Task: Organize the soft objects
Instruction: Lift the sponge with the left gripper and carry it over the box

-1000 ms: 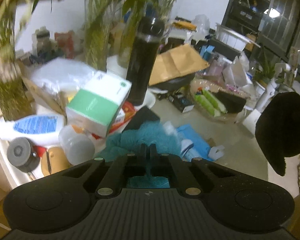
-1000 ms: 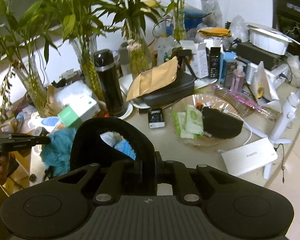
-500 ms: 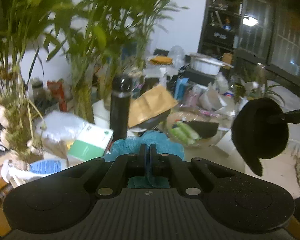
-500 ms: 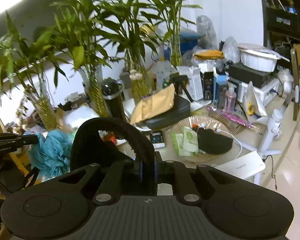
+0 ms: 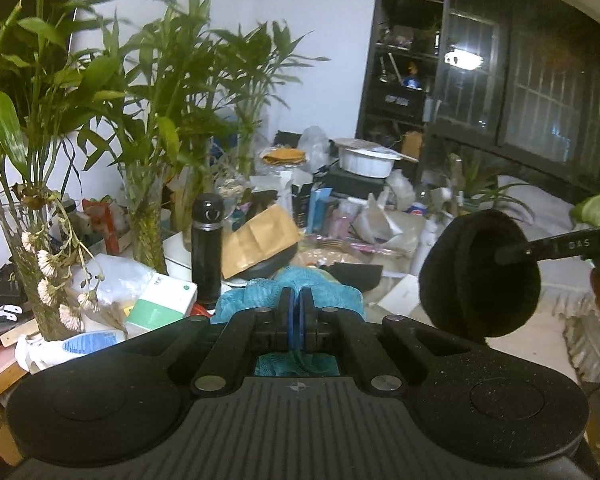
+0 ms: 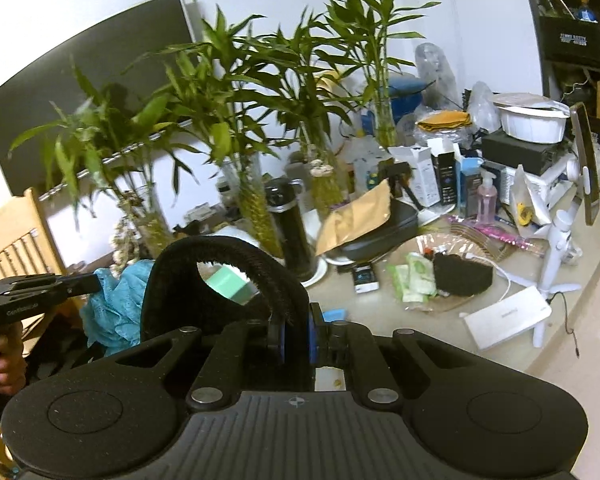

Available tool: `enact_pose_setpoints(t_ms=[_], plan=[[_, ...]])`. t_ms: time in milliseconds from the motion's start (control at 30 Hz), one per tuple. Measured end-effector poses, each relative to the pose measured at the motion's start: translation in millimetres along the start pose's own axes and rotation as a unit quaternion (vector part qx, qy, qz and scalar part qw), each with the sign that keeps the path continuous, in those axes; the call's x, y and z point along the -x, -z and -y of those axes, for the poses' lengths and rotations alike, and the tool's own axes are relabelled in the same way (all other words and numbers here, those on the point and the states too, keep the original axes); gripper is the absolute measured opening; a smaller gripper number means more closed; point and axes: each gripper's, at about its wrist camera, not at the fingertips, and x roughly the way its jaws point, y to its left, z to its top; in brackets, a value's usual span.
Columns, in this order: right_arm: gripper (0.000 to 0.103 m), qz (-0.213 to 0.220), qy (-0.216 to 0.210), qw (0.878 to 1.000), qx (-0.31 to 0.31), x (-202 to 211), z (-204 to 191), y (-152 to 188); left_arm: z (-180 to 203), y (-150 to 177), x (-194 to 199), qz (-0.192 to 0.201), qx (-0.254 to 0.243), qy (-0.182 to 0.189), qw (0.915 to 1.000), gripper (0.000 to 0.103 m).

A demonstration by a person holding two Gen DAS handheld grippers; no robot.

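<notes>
The teal mesh cloth [image 5: 288, 286] sits at the lower centre of the left wrist view, bunched around the tips of the left gripper [image 5: 295, 300], whose two fingers are pressed together on it. In the right wrist view that same cloth [image 6: 114, 304] hangs at the left edge of the frame, off the end of the left gripper [image 6: 82, 283], with the person's hand [image 6: 4, 364] on the handle below. The black fuzzy headband [image 6: 228, 276] arches up at the lower centre of the right wrist view, one end pinched between the closed fingers of the right gripper [image 6: 296, 334]. In the left wrist view the headband [image 5: 478, 274] hangs at the right of the frame.

Both grippers are held level, raised in front of a crowded table [image 6: 500, 300]. Bamboo plants [image 6: 236, 92] in glass vases fill the upper left. A black flask [image 5: 207, 248] stands at centre, beside a green and white box [image 5: 160, 304]. A white power bank [image 6: 508, 316] lies at the right. A dark shelving unit [image 5: 404, 68] fills the upper right.
</notes>
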Motion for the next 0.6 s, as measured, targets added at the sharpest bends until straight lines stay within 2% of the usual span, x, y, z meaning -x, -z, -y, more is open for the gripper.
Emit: enact_pose_setpoints(t_ms=[233,433,567,600], plan=[[0.013,-0.009,-0.035,0.999,-0.03,23,-13,24,19,13,34,-0.001,-0.005,0.019,0.9998,0.003],[0.013,-0.025,-0.043,0.998,-0.042,29,-18,47,32,32,49,-0.016,-0.01,0.04,0.999,0.003],[0.013,-0.044,-0.074,0.993,-0.087,30,-14,64,39,46,55,-0.033,-0.009,0.052,0.9981,0.004],[0.013,-0.049,-0.079,0.991,-0.094,28,-15,69,41,51,54,-0.037,-0.008,0.057,0.9976,0.007]])
